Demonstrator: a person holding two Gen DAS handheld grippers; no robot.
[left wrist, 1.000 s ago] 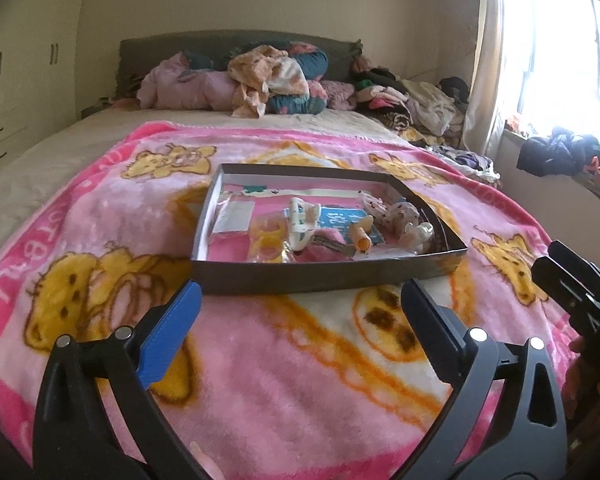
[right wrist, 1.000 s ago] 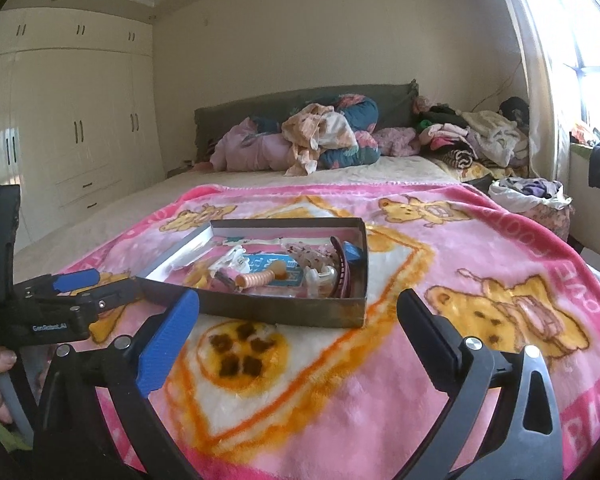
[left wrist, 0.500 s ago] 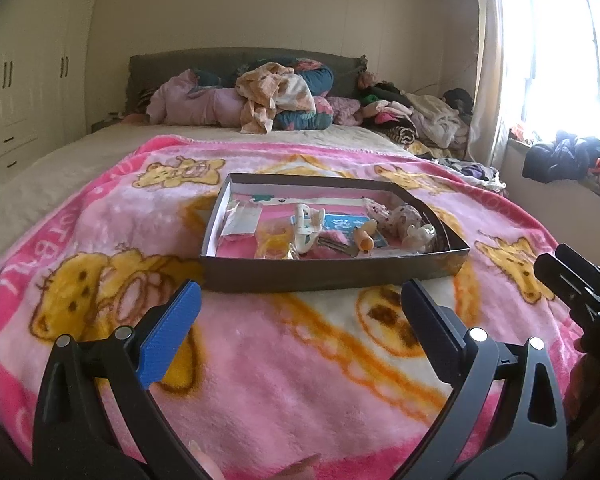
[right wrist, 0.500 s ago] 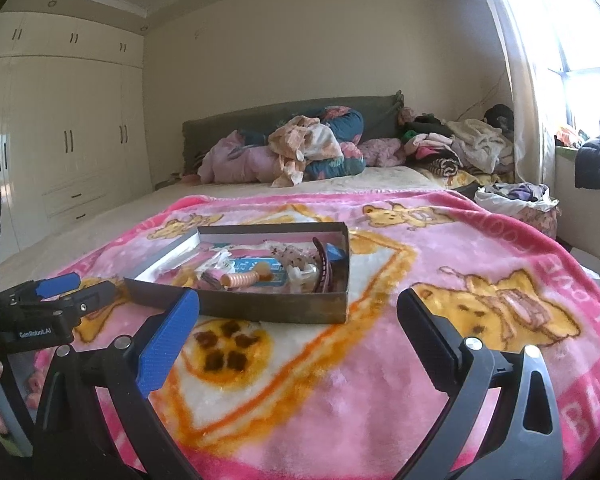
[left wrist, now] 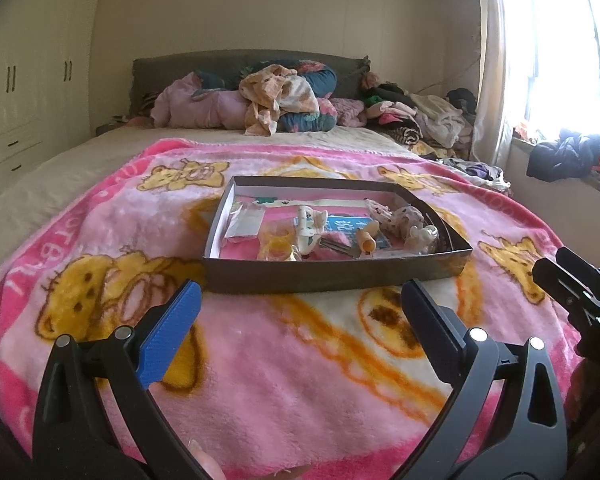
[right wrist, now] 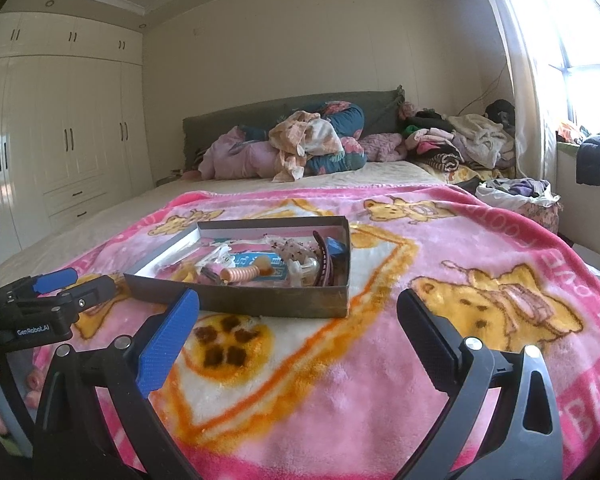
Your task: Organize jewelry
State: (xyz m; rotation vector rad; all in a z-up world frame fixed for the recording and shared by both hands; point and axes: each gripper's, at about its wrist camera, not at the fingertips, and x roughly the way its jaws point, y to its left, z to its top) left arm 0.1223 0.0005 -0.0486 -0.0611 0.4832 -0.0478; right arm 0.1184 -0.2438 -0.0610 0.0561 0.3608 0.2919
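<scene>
A shallow dark box (left wrist: pixel 332 276) lies on the pink bear blanket; it also shows in the right wrist view (right wrist: pixel 260 304). It holds several small accessories: a yellow ring-like piece (left wrist: pixel 278 240), a white clip (left wrist: pixel 308 230), an orange spiral hair tie (right wrist: pixel 242 274), a dark headband (right wrist: pixel 324 256) and a blue card (left wrist: pixel 346 226). My left gripper (left wrist: pixel 300 316) is open and empty, short of the box's near wall. My right gripper (right wrist: pixel 298 324) is open and empty, near the box's front right corner. Each gripper shows at the edge of the other's view.
The pink blanket (left wrist: pixel 260 360) covers the near half of the bed. Piles of clothes (left wrist: pixel 284 96) lie along the headboard and the right side. White wardrobes (right wrist: pixel 60 140) stand at the left. A window sill with dark clothes (left wrist: pixel 568 156) is at the right.
Both grippers have tilted up and drawn back a little, so the box sits lower and farther in view. Both stay open and empty.
</scene>
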